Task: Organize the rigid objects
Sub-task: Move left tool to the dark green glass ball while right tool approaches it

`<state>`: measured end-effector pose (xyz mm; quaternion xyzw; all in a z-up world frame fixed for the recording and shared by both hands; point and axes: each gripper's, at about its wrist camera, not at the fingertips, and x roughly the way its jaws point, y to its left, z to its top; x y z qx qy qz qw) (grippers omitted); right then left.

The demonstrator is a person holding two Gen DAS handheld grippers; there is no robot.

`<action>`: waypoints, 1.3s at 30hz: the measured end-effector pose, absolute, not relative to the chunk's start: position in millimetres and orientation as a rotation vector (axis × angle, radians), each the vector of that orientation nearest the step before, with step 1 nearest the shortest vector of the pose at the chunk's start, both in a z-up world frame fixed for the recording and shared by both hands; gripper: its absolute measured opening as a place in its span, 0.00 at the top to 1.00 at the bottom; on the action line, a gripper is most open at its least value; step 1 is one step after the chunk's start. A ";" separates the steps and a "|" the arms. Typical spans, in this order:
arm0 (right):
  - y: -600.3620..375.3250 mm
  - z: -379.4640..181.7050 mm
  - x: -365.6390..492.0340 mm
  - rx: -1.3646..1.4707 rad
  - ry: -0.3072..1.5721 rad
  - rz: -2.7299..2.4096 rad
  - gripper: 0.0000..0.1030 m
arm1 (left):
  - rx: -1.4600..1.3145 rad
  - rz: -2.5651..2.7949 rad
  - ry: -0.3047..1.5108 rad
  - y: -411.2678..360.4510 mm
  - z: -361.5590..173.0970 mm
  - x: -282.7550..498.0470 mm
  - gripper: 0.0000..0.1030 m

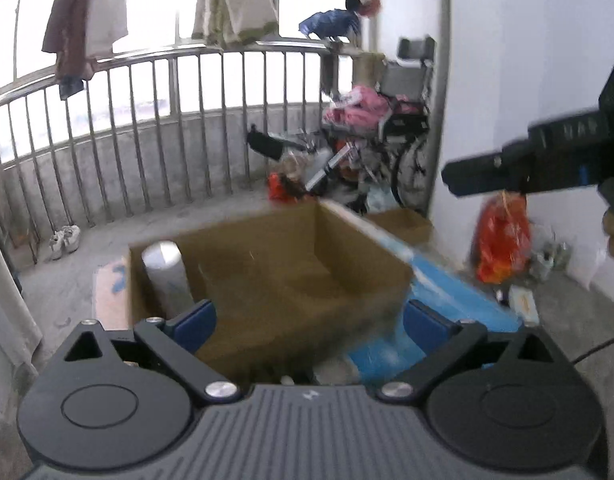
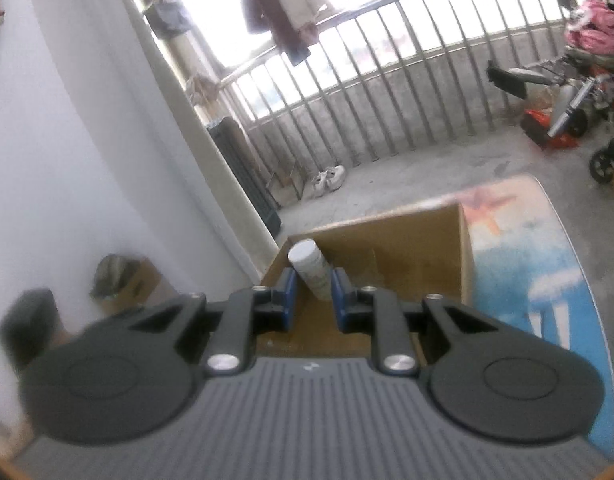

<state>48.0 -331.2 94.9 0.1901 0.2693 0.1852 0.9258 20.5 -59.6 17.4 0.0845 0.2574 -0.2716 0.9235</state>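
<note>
White cylinder (image 1: 166,276) with a flat pale cap stands tilted in the near-left corner of an open brown cardboard box (image 1: 267,280), at about 9 o'clock in the left wrist view; faint bluish print marks its side, too blurred to read. In the right wrist view it leans toward 11 o'clock, its lower end hidden behind the tongs. The box sits on a blue-and-orange mat (image 2: 539,264) on the concrete floor.

Left tongs (image 1: 309,322) gape wide and hold nothing. Right tongs (image 2: 311,300) are almost closed; the cylinder shows through their narrow gap but lies beyond them in the box, not gripped. Motion blur smears the box rim and the clutter at 2 o'clock.
</note>
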 end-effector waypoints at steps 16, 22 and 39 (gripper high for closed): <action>-290.1 -71.7 13.2 0.439 0.780 0.273 0.52 | 0.256 -0.572 0.627 -115.7 -119.1 -3.0 0.06; -293.5 -93.2 37.6 0.476 0.804 0.288 0.49 | 0.220 -0.581 0.630 -116.0 -130.1 6.2 0.11; -291.0 -107.8 49.7 0.512 0.827 0.336 0.35 | 0.214 -0.578 0.652 -120.8 -136.2 10.2 0.12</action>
